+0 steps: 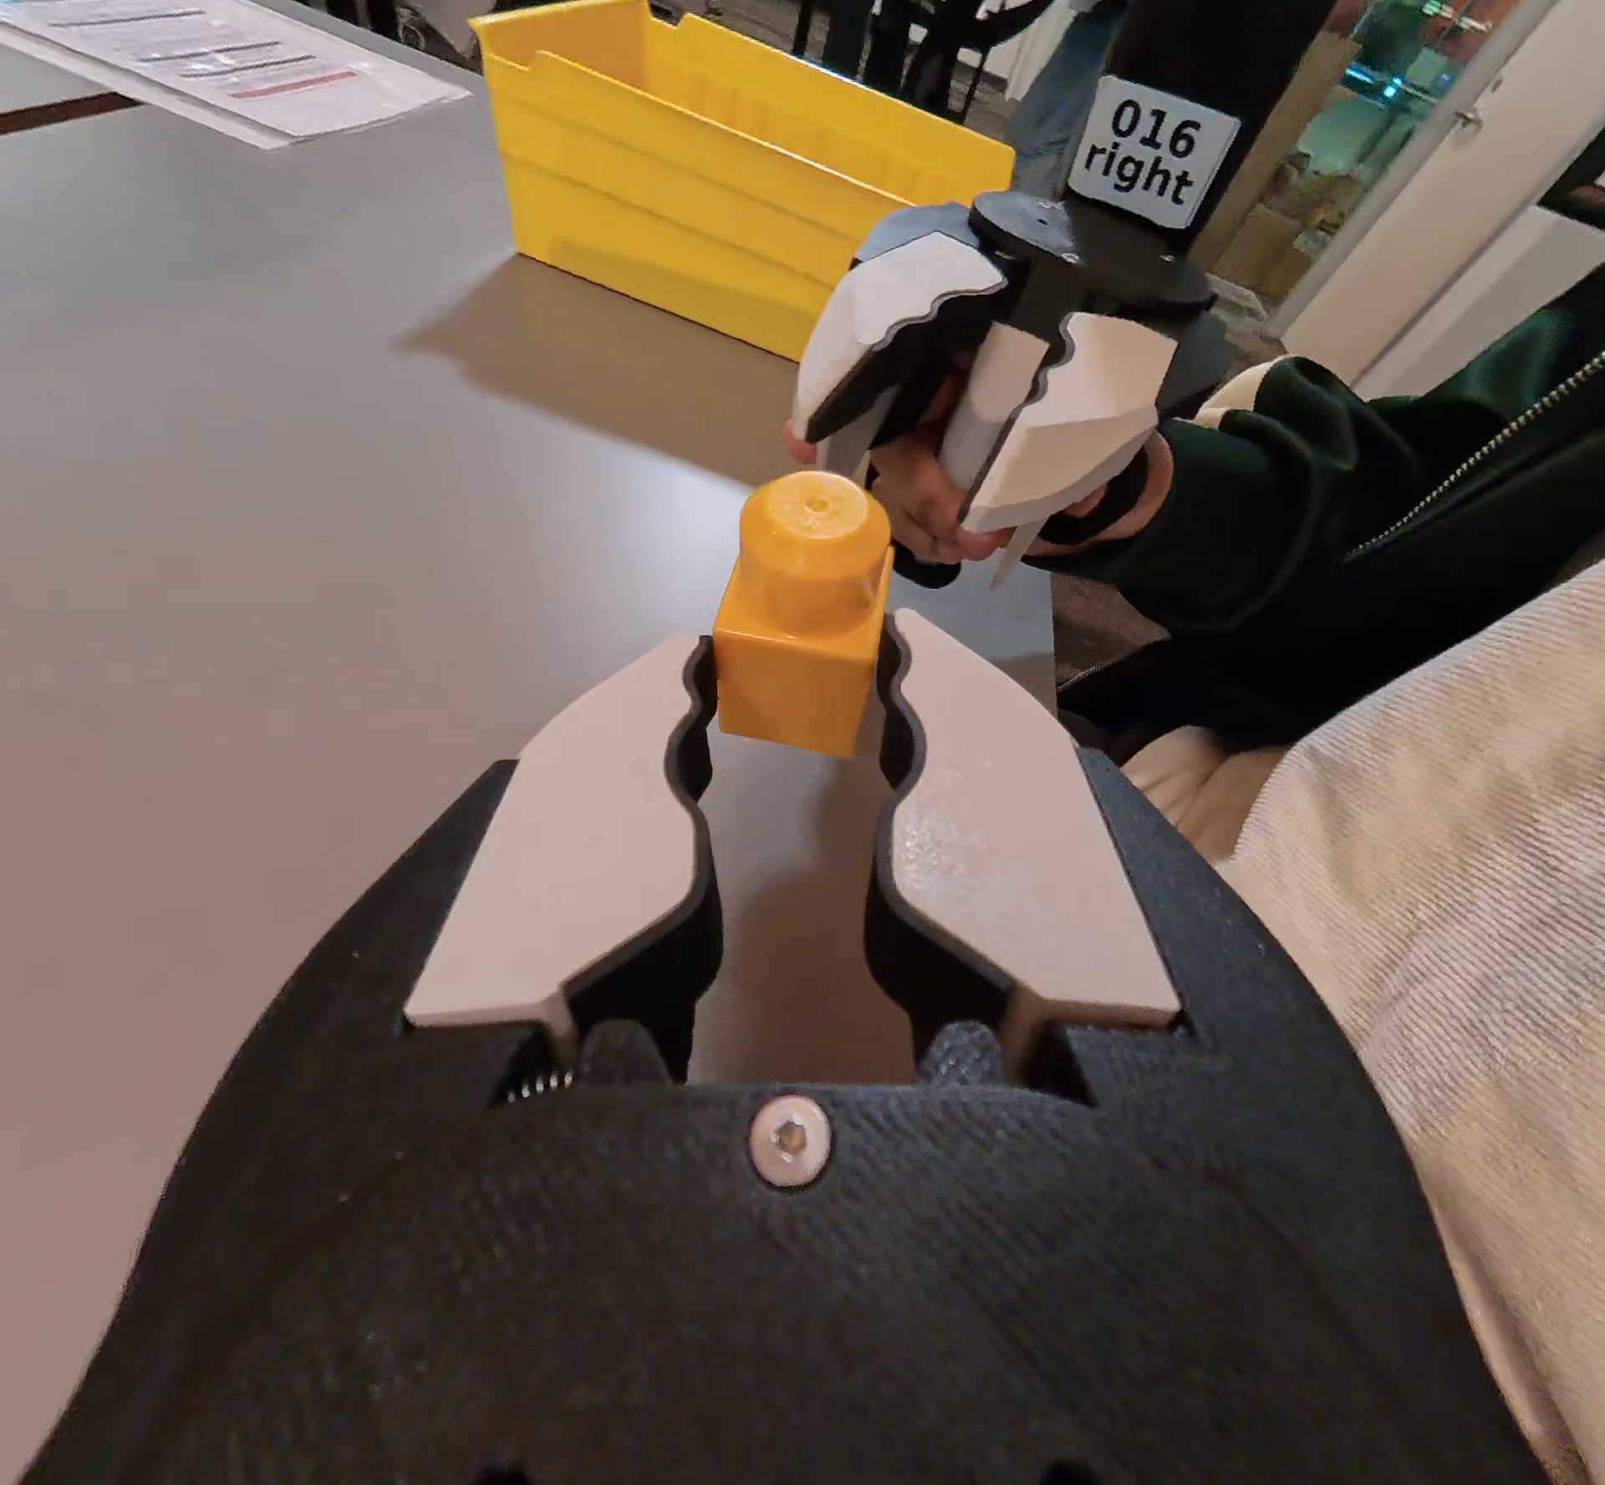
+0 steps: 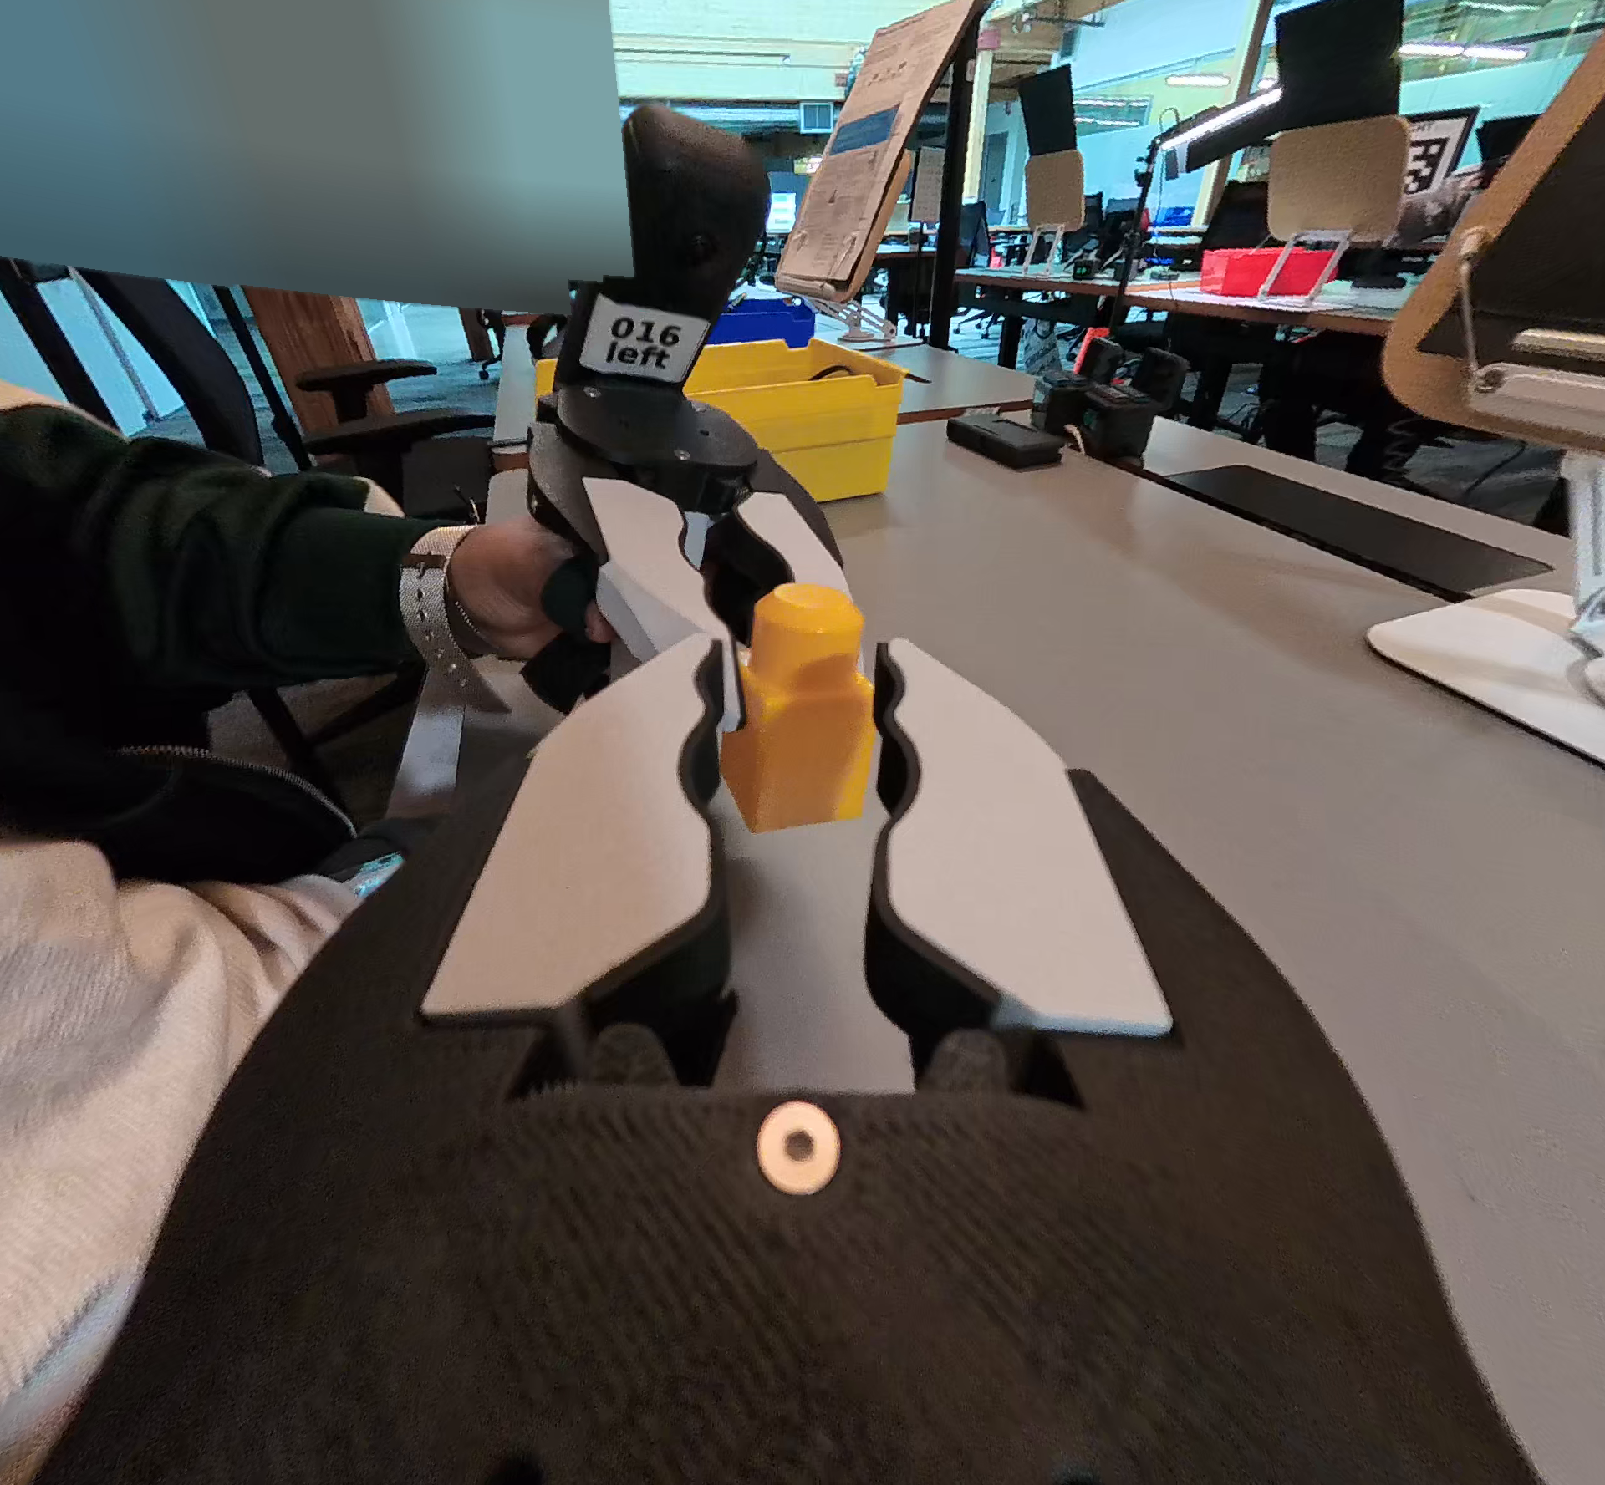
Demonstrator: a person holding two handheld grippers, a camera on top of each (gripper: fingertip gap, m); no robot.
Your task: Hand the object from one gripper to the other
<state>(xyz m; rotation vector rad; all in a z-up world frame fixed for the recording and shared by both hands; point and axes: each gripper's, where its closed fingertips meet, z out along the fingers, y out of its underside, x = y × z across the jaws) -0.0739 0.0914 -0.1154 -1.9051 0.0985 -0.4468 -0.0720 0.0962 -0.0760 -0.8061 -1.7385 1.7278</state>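
A yellow block (image 1: 790, 679) with one round stud on top is held above the grey table (image 1: 260, 488). My left gripper (image 1: 795, 644) is shut on its square body, stud up. In the right wrist view the left gripper (image 2: 782, 644) comes in from the left, with one fingertip (image 2: 735, 697) lying against the block (image 2: 803, 749). My right gripper (image 2: 795, 662) is open about a block's width, facing the block head on. In the left wrist view the right gripper (image 1: 903, 501) sits just behind and above the block, not touching it.
A yellow bin (image 1: 695, 184) stands farther back on the table and also shows in the right wrist view (image 2: 816, 419). A sheet in a plastic sleeve (image 1: 200, 45) lies at the far left. A white stand base (image 2: 1494, 662) and a black mat (image 2: 1355, 523) lie to the right. My left and right fingertips are right by each other.
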